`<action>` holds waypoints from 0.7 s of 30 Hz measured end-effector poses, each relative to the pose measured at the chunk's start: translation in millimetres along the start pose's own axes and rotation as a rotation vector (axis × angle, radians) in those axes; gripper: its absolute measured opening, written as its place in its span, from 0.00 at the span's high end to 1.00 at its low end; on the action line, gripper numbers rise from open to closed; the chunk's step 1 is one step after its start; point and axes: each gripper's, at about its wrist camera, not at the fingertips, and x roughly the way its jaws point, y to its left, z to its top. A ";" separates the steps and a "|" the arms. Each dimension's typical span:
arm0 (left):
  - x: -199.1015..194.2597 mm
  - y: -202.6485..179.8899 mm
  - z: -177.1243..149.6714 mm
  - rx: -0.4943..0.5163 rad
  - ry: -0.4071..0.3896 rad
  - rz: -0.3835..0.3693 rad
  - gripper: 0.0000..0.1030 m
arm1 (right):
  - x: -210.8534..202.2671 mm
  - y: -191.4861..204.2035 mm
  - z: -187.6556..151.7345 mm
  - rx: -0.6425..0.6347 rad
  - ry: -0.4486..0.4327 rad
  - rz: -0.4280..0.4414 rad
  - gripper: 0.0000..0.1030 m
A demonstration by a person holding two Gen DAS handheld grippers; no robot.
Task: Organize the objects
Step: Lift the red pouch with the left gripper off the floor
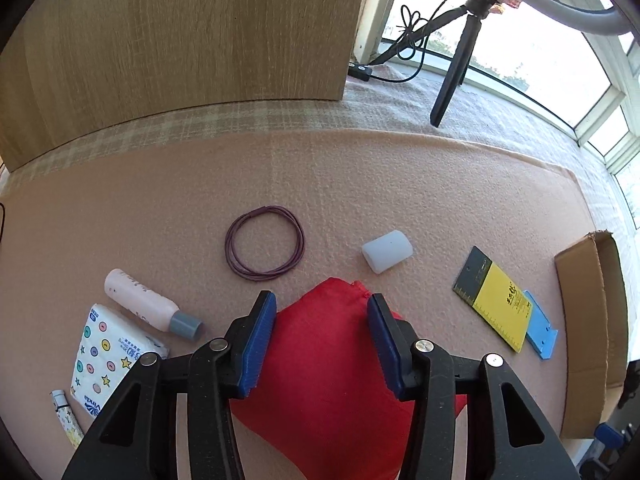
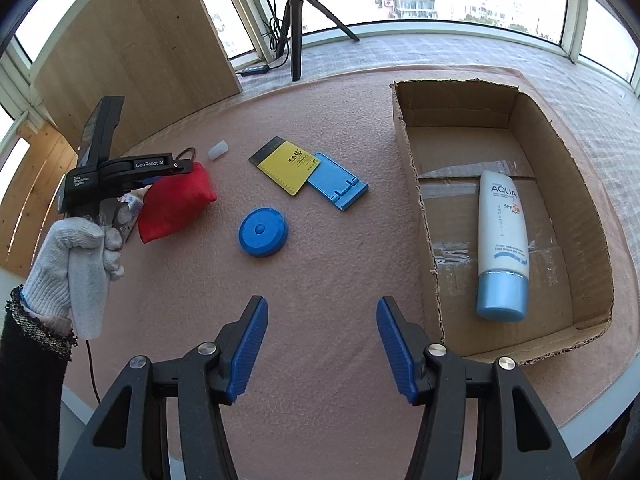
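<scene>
A red cloth pouch (image 1: 324,356) lies on the pink mat, and my left gripper (image 1: 321,304) stands open with one blue pad on each side of it. From the right wrist view the left gripper (image 2: 160,176) hangs over the pouch (image 2: 176,204), held by a gloved hand (image 2: 80,256). My right gripper (image 2: 322,308) is open and empty above bare mat, near the front edge. A cardboard box (image 2: 412,184) at the right holds a white sunscreen tube (image 2: 502,240). A blue round lid (image 2: 263,232) lies between pouch and box.
Around the pouch lie a purple hair-tie loop (image 1: 264,242), a white cap (image 1: 387,251), a pink bottle (image 1: 148,304), a tissue pack (image 1: 112,356), a yellow card (image 2: 286,164) and a blue stand (image 2: 336,186). A tripod (image 2: 296,40) and wooden board (image 1: 180,32) stand behind.
</scene>
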 end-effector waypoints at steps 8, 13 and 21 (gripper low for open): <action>-15.7 -23.4 -45.1 0.075 0.001 -0.056 0.51 | 0.7 9.2 2.1 -0.021 -0.002 0.020 0.49; -28.4 -36.0 -80.3 0.096 -0.006 -0.088 0.51 | 2.9 9.8 1.5 -0.015 -0.001 0.034 0.49; -44.8 -63.2 -132.8 0.150 -0.001 -0.158 0.50 | 11.3 12.8 1.8 -0.015 0.021 0.082 0.49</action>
